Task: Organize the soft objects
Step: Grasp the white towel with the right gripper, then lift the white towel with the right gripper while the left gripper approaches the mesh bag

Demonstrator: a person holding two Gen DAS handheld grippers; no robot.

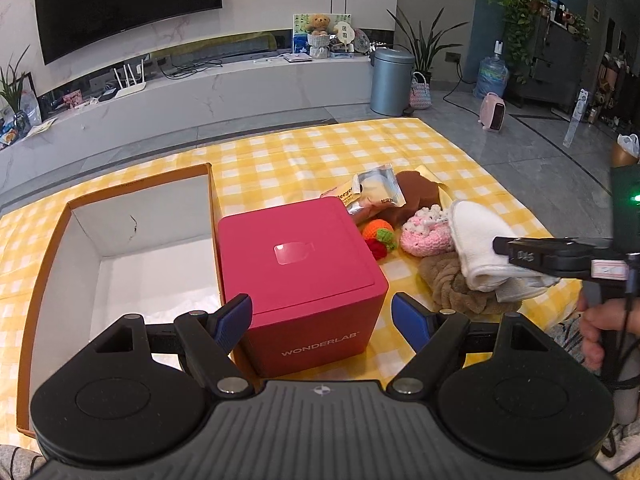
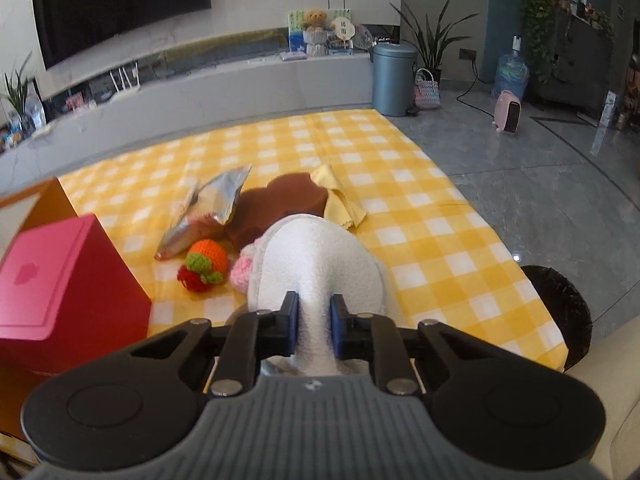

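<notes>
Because the white folded cloth (image 2: 320, 264), atop the soft pile beside the red box (image 1: 304, 276), is pinched only at its near fold by the right gripper (image 2: 314, 326), it may unfold or snag the brown towel (image 1: 448, 284), while the left gripper (image 1: 322, 322) hangs spread and empty.

Home living room, wall television (image 1: 128, 4), houseplants (image 1: 424, 46)

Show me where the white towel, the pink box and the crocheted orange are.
white towel (image 2: 320, 264), right wrist view, its fluffy top.
pink box (image 1: 296, 256), left wrist view, its lid.
crocheted orange (image 2: 210, 254), right wrist view, its orange body.
</notes>
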